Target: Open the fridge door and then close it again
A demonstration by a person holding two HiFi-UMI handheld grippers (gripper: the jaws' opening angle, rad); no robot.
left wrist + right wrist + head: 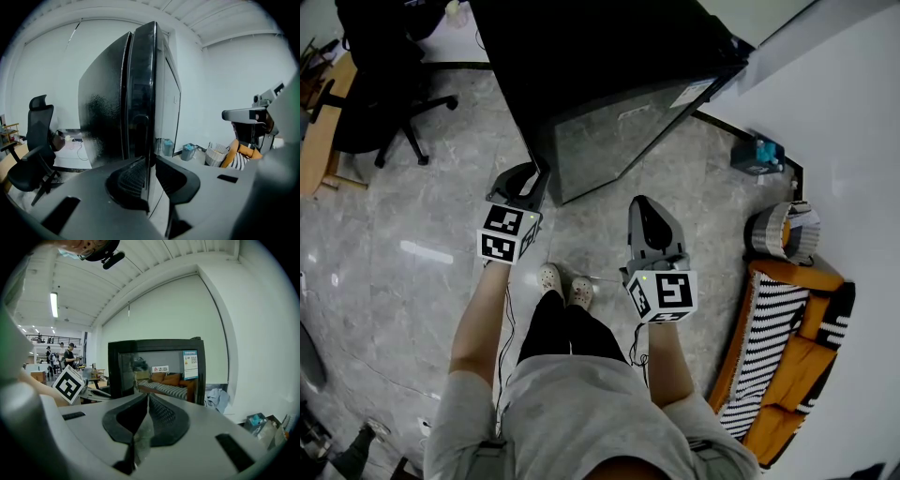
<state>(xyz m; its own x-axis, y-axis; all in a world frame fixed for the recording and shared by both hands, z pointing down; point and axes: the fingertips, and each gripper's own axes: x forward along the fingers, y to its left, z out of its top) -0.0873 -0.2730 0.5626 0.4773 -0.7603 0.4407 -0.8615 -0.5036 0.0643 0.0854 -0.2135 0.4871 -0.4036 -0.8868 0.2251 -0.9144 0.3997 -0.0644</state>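
Left tool [151, 173] is clamped on the fridge door [143, 93] edge; right tool [146, 401] is clenched, empty. Door swing judged in hand; a smooth arc is needed next.

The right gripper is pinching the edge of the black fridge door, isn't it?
No, it is the left gripper that pinches the edge of the black fridge door; the left gripper view shows it. The right gripper is shut, empty.

Left gripper [149, 164] grips the edge of the black fridge door [140, 89], one jaw on each side. A black office chair [33, 154] stands at far left.
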